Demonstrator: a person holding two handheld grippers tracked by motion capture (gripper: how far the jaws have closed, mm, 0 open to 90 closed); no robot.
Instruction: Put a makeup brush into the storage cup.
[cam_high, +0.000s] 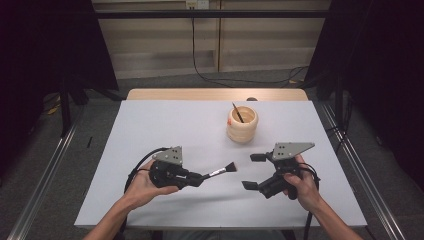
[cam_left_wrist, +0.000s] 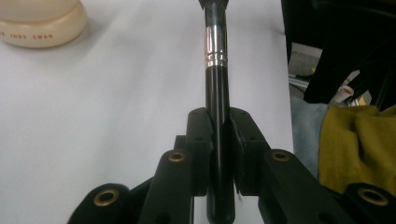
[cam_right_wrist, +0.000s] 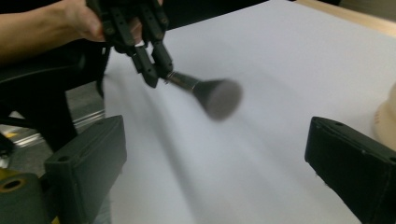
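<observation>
While left hand-held gripper (cam_high: 200, 177) clamps makeup brush (cam_high: 222, 170) pointing 3 o'clock, right hand-held gripper (cam_high: 254, 171) gapes wide, empty; cream holder (cam_high: 242, 124) at 12.

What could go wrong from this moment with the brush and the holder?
1. The left gripper clamps the black makeup brush only at the handle's end, so it may pivot or slip.
2. The open right gripper could crush the soft bristles if it closes there.
3. The cream ribbed holder looks light and already holds a stick; insertion may tip it.
</observation>
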